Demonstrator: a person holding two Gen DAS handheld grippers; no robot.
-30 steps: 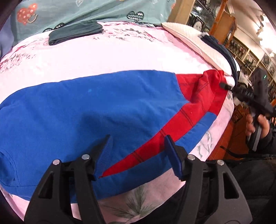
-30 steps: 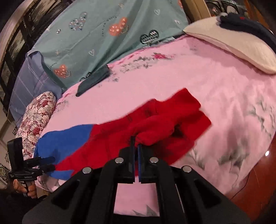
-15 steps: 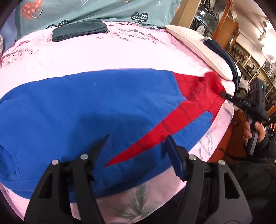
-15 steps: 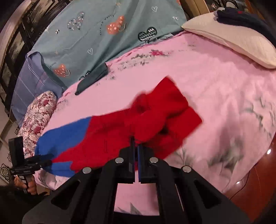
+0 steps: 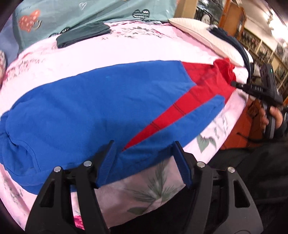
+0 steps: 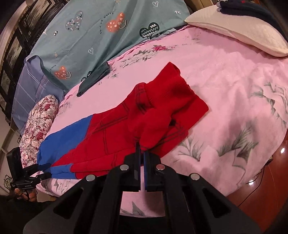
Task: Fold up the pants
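Note:
Blue and red pants [image 5: 93, 106] lie stretched across the pink floral bed [image 5: 126, 46]. My left gripper [image 5: 144, 149] is open just above the blue near edge, at the split between the legs. My right gripper [image 6: 141, 149] is shut on a bunched fold of the red leg ends [image 6: 162, 115], which also show in the left wrist view [image 5: 212, 81] with the right gripper [image 5: 234, 83] at their edge. The left gripper also shows in the right wrist view [image 6: 45, 171] at the blue end.
A folded dark green garment [image 5: 82, 34] lies at the bed's far side. A white pillow [image 6: 234, 27] with dark clothes [image 6: 252, 10] on it sits far right. A floral bolster [image 6: 37, 122] and a teal sheet [image 6: 93, 34] lie behind. Wooden furniture [image 6: 261, 189] borders the bed.
The right gripper has pulled the red leg ends along the bed, straightening the legs. The left gripper has stayed open and shifted slightly over the blue edge.

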